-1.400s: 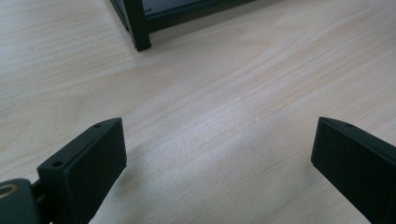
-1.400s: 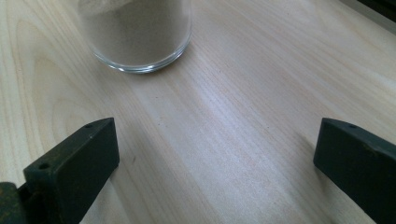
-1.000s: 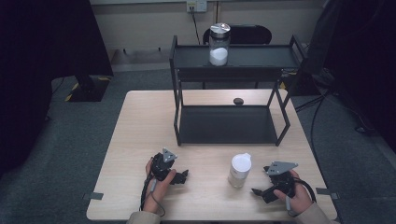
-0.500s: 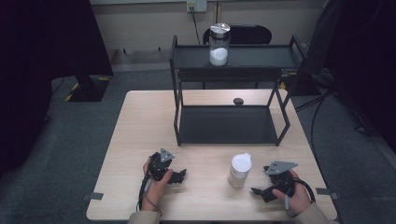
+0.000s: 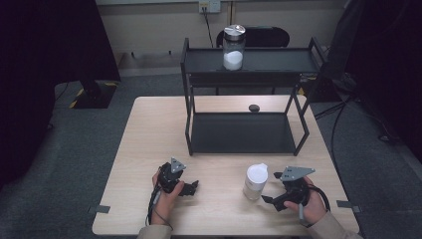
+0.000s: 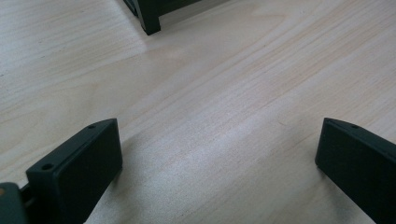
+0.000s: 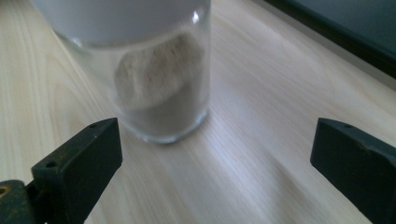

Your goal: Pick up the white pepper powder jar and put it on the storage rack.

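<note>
Between my right gripper's point(image 7: 212, 172) jaws, which stand wide apart and hold nothing, lies bare table point(image 7: 261, 154). Just beyond them, off toward the left jaw, stands the jar point(image 7: 154, 79): clear glass, pale powder inside, a white lid on top. It is upright, long axis vertical, base flat on the wood, not touching either jaw.

From the high view, the right gripper point(image 5: 278, 194) sits near the table's front edge with the jar point(image 5: 255, 181) just beside it on its left, close but apart. My left gripper point(image 5: 191, 186) rests further to the left of the jar, well apart from it; its jaws are likewise spread, with nothing but wood grain between them in the left gripper view point(image 6: 219, 163).

Judgement: right hand is the nearer one and should take the jar. Since the jar sits off-centre toward the left jaw, I expect to shift the gripper leftward and forward until the glass wall is centred, then close across the body below the lid.

Further ahead stands the black rack point(image 5: 246, 132), lower shelf bare, and on its top shelf a second jar point(image 5: 233, 48) with a metal lid.
</note>
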Tool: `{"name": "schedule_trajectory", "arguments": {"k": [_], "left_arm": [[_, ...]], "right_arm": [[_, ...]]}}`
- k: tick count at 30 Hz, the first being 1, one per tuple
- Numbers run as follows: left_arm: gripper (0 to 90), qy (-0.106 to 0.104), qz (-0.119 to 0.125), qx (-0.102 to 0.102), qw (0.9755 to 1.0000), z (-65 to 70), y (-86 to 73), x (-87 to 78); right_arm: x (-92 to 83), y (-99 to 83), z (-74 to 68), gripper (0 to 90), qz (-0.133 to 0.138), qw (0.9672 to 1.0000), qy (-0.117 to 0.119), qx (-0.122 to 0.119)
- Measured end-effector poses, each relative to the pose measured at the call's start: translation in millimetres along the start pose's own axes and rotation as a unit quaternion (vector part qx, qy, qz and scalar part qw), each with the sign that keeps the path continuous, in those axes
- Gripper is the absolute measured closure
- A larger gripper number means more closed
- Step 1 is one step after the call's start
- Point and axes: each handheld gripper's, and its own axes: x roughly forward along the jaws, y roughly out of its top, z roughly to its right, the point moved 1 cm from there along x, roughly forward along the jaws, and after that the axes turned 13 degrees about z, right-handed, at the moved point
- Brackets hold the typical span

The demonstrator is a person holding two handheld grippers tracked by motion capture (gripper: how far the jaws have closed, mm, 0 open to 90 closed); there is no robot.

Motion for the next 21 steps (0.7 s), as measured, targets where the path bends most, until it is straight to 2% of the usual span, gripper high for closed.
{"name": "schedule_trajectory", "arguments": {"k": [2,5,7,11,13,19,21], "left_arm": [[0.0,0.000,0.000,0.000,1.0000,0.0,0.0,0.0],[0.0,0.000,0.000,0.000,1.0000,0.0,0.0,0.0],[0.0,0.000,0.000,0.000,1.0000,0.0,0.0,0.0],[0.0,0.000,-0.001,0.001,1.0000,-0.1,0.1,-0.1],[0.0,0.000,0.000,0.000,1.0000,0.1,-0.1,-0.1],[0.0,0.001,-0.001,0.001,1.0000,0.2,0.0,-0.2],[0.0,0.001,-0.001,0.001,1.0000,0.2,0.1,-0.2]], "right_arm": [[2.2,2.2,-1.6,0.0,0.004,1.0000,-0.001,-0.002],[5.4,2.7,0.1,0.6,0.016,0.9997,0.016,0.006],[8.2,4.7,-2.3,0.8,0.017,0.9997,0.018,0.001],[13.5,4.7,-5.2,3.8,0.033,0.9991,0.026,0.006],[15.8,5.1,-8.4,5.4,0.042,0.9988,0.025,0.011],[21.6,5.8,-20.5,12.2,0.063,0.9979,0.016,-0.004],[24.1,7.1,-23.7,13.2,0.060,0.9980,0.012,-0.013]]}}
